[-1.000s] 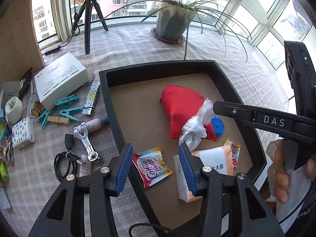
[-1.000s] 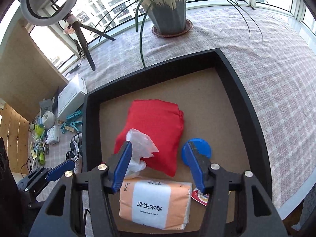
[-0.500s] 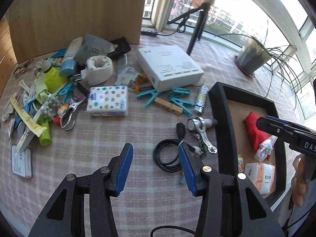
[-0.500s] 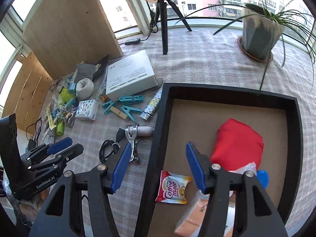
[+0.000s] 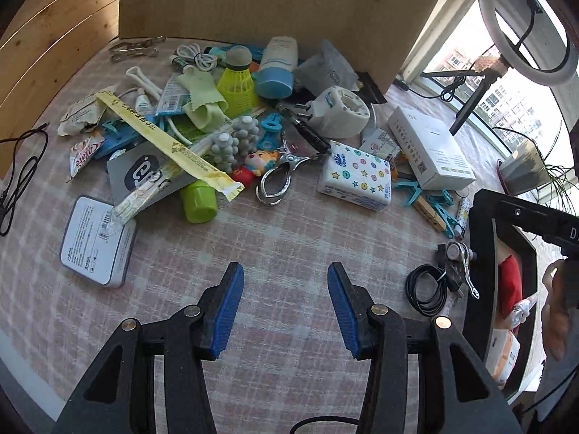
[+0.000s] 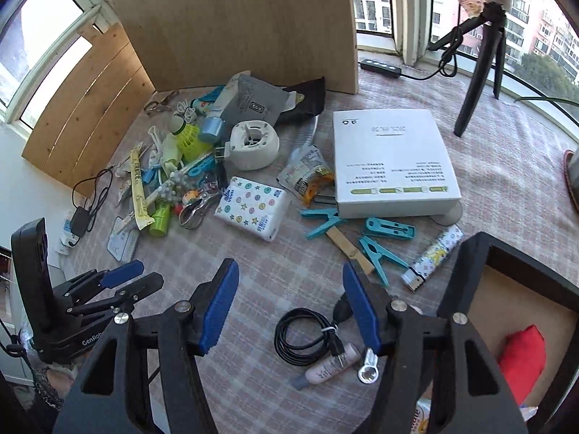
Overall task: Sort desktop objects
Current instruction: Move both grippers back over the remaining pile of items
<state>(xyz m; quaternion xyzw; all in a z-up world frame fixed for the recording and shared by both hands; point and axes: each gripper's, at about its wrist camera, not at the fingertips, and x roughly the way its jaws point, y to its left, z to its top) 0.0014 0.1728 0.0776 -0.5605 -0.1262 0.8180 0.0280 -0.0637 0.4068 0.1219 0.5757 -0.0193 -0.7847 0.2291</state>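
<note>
My left gripper is open and holds nothing, hanging over bare checked cloth just short of a heap of small items: a green-capped bottle, a metal tin and a star-patterned tissue pack. My right gripper is also open and holds nothing. It hovers above a coiled black cable and a small pink bottle. The left gripper shows at the lower left of the right wrist view. The black tray with a red pouch lies to the right.
A white box, teal clothes pegs, a patterned tube and a white tape dispenser lie on the cloth. A wooden board stands behind the heap. A tripod is at the back right.
Both grippers have swung left from above the tray to the cluttered cloth, rolling as they went. The right jaws stand slightly wider; neither gripper has taken anything.
</note>
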